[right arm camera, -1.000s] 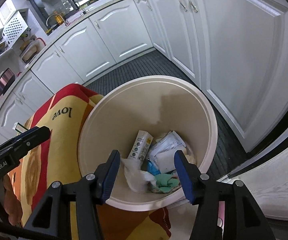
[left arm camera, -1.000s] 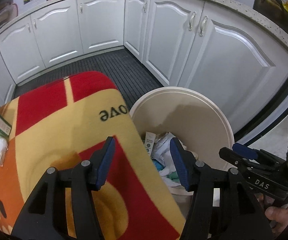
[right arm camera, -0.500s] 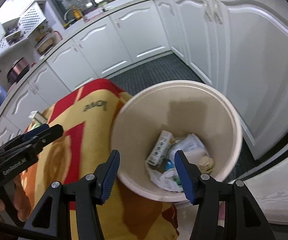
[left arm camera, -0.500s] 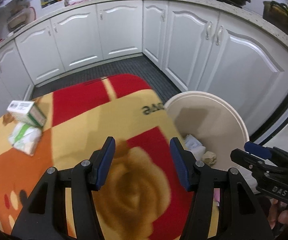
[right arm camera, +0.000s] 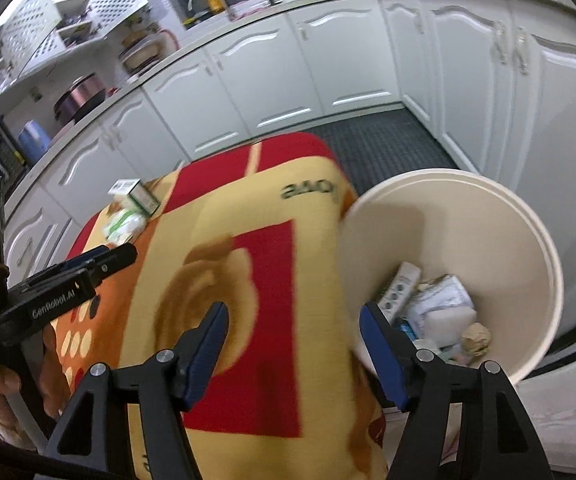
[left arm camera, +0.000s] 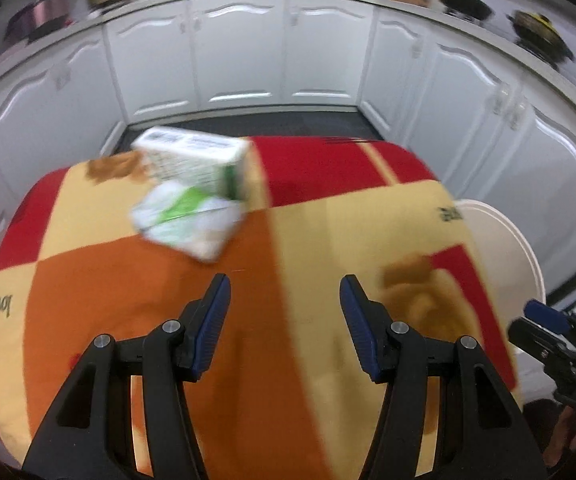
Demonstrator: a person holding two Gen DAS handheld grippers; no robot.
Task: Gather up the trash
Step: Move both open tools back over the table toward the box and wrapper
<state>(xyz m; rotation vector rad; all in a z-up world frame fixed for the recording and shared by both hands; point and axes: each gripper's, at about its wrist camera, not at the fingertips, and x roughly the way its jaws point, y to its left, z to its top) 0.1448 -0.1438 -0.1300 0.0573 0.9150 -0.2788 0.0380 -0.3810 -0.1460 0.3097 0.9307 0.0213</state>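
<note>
A white and green carton point(left arm camera: 192, 160) lies at the far side of the blanket-covered table point(left arm camera: 328, 240), with a crumpled white and green wrapper point(left arm camera: 188, 222) just in front of it. Both show small in the right wrist view, the carton point(right arm camera: 134, 196) and the wrapper point(right arm camera: 124, 224). My left gripper point(left arm camera: 284, 320) is open and empty above the table, short of the wrapper. My right gripper point(right arm camera: 292, 340) is open and empty over the table's right edge. A cream trash bin point(right arm camera: 528, 240) stands to the right and holds several pieces of trash point(right arm camera: 440, 312).
White kitchen cabinets point(left arm camera: 248, 60) curve around the table, with a dark mat point(right arm camera: 380, 140) on the floor between. The bin's rim point(left arm camera: 520, 248) shows at the table's right side in the left wrist view. Pots and a sink sit on the counter behind.
Both grippers have swung left, away from the bin and over the table. The carton and wrapper have come toward the middle of the left wrist view. Both stay open.
</note>
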